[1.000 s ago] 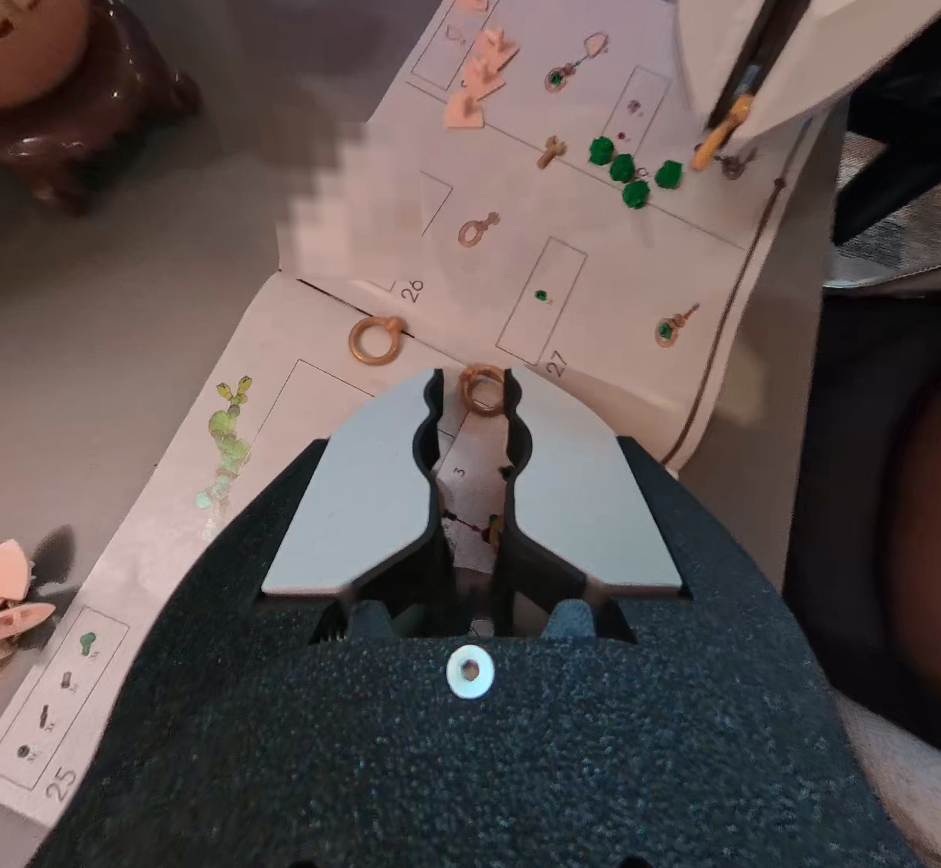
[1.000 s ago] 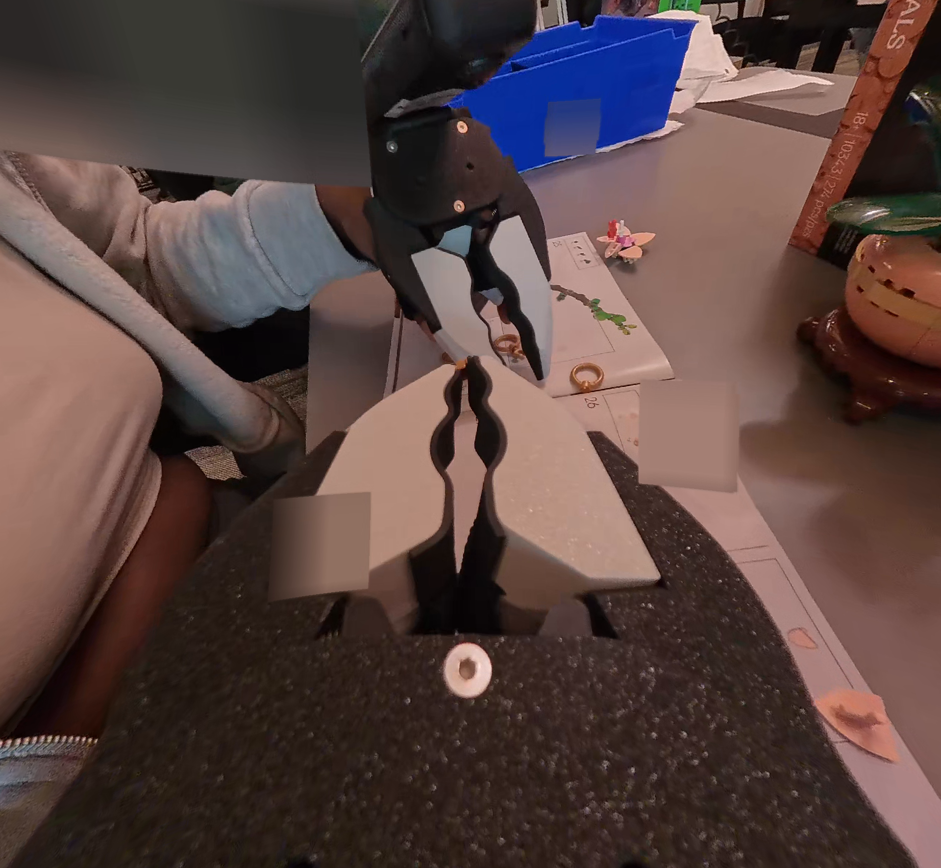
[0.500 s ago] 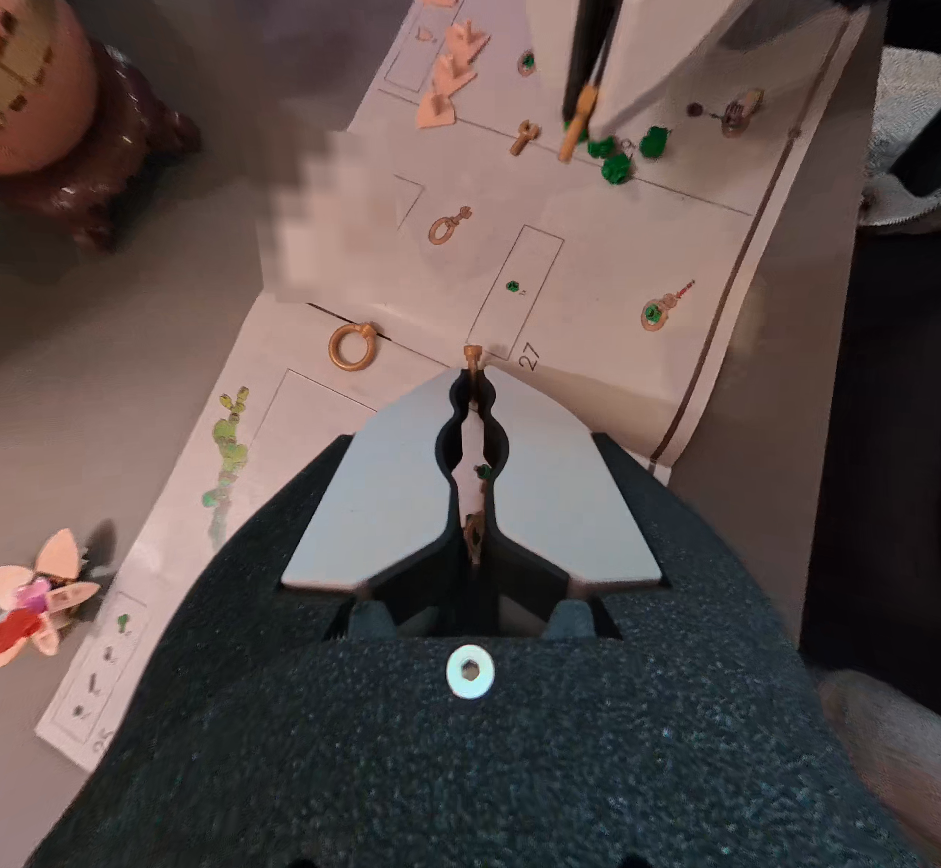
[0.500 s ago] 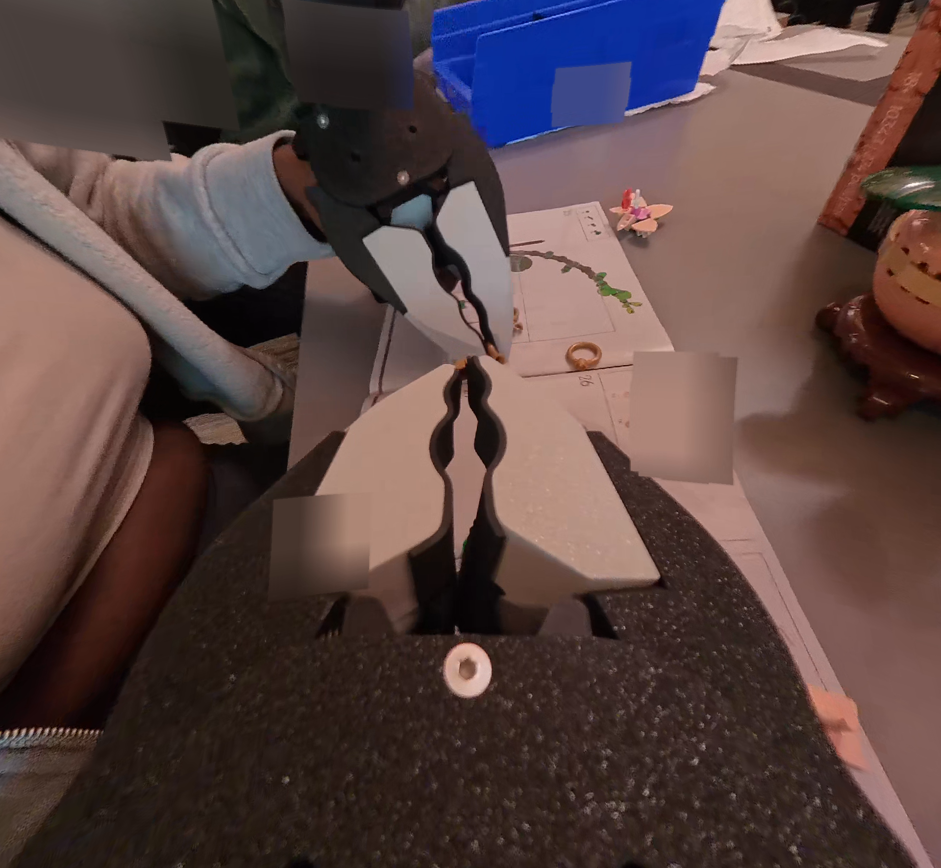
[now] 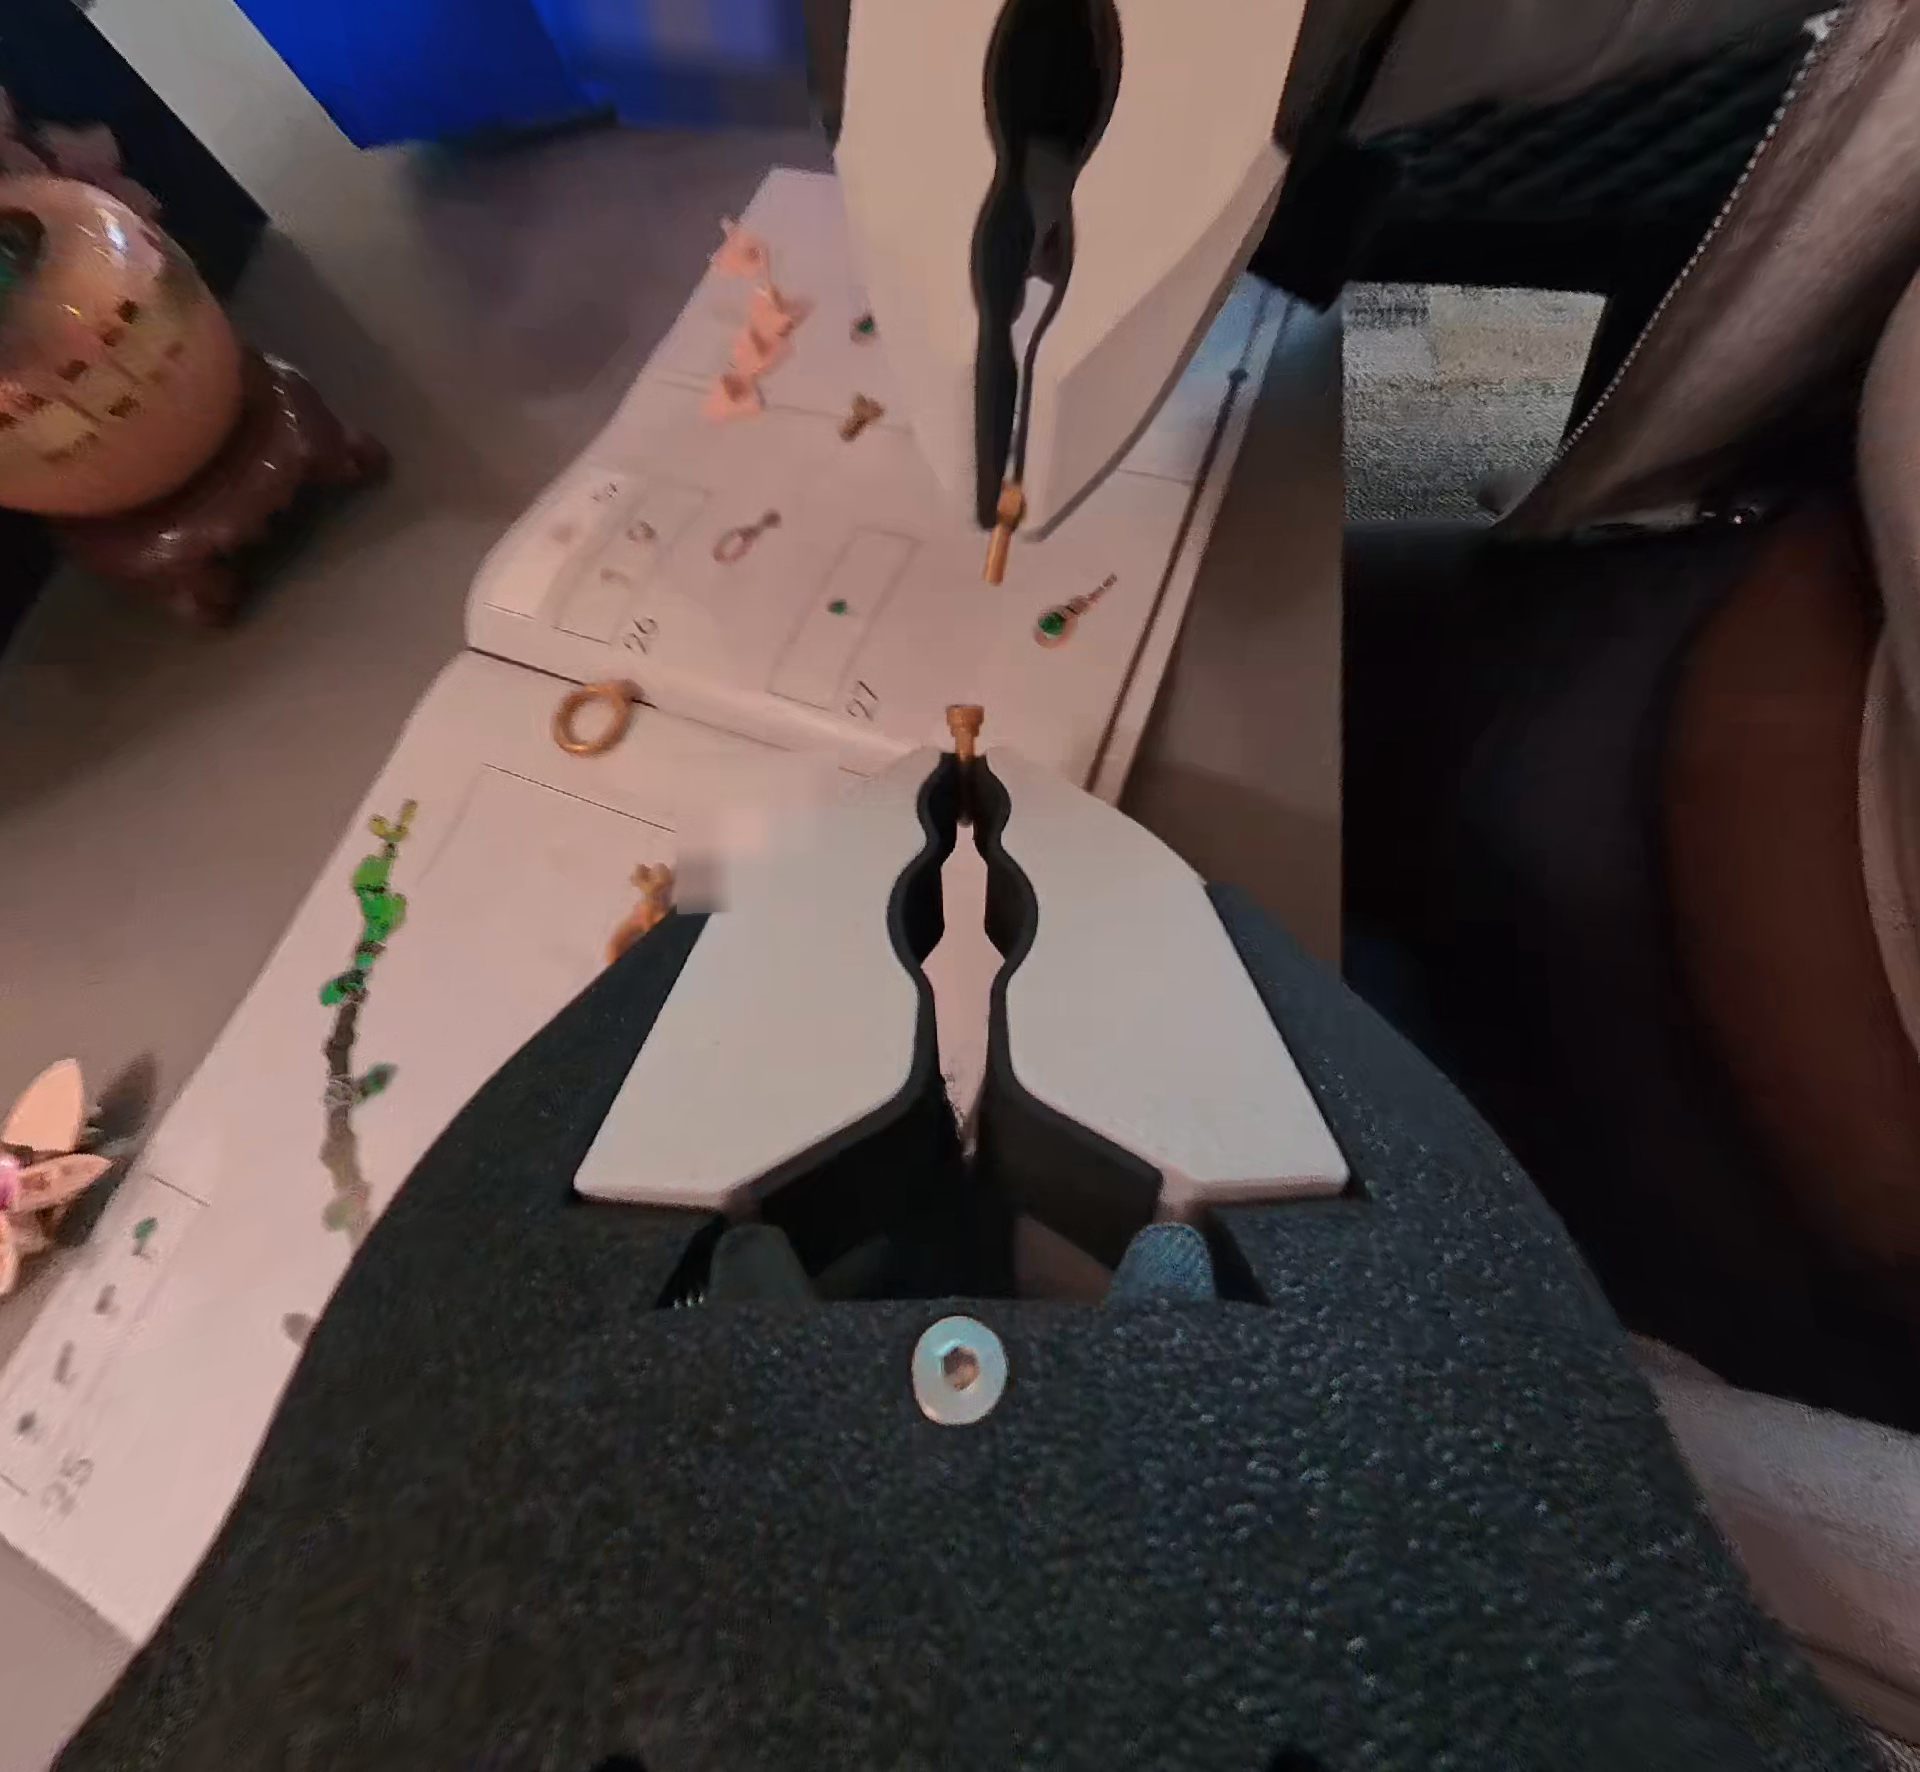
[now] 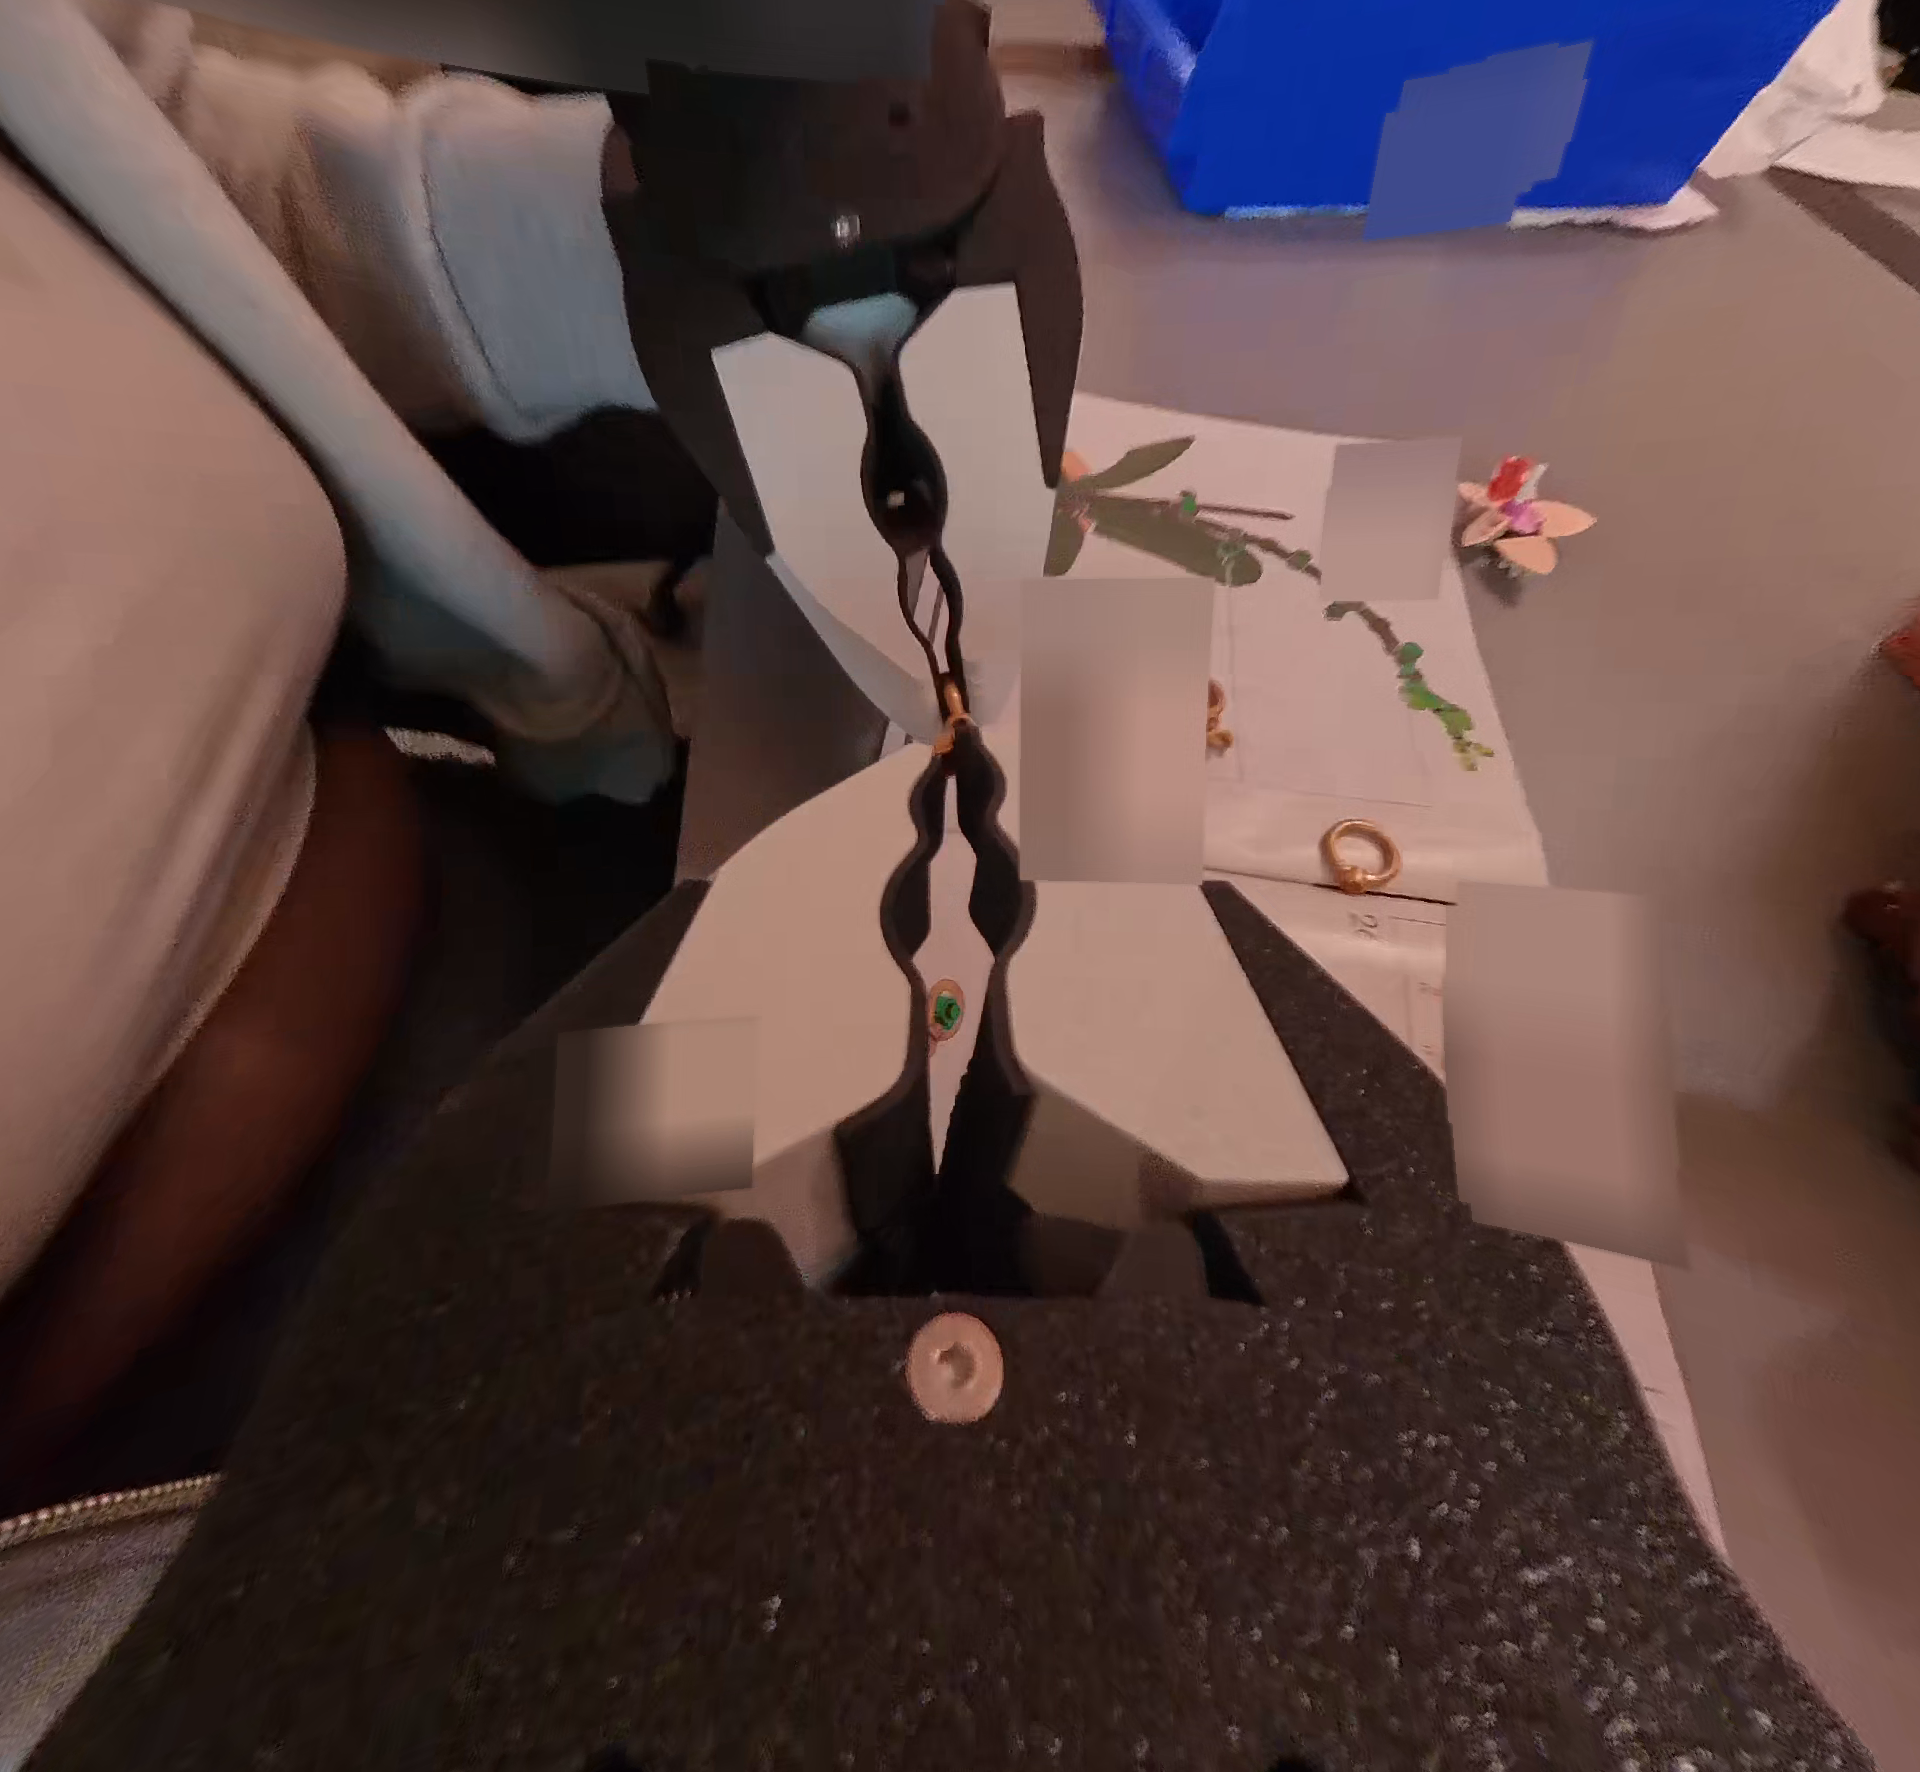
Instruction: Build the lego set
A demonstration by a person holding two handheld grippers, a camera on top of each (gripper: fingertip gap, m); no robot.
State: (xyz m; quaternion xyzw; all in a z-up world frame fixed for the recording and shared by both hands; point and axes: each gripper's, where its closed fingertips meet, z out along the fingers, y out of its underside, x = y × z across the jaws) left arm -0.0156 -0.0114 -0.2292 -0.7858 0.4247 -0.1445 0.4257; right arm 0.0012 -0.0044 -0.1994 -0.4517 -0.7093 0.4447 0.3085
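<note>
My left gripper (image 5: 964,772) is shut on a small gold ring piece (image 5: 964,723), held edge-on with its stud sticking out past the tips. My right gripper (image 6: 951,764) is shut on a small gold pin piece (image 5: 1001,546) that points down from its tips. In the right wrist view the two grippers face each other tip to tip above the open instruction booklet (image 5: 499,901). There the ring piece (image 6: 954,696) and the pin piece (image 6: 940,743) are almost touching. I cannot tell whether they are joined.
A second gold ring (image 5: 592,716) lies on the booklet's fold. Pink petal pieces (image 5: 753,340) lie at its far end. A built pink flower (image 6: 1522,517) lies on the grey table. A pot on a brown base (image 5: 104,392) stands at the left, a blue bin (image 6: 1455,8) behind.
My left gripper closed on the gold ring lying on the booklet and lifted it. Both grippers tilted up and moved together, so their tips now meet above the booklet.
</note>
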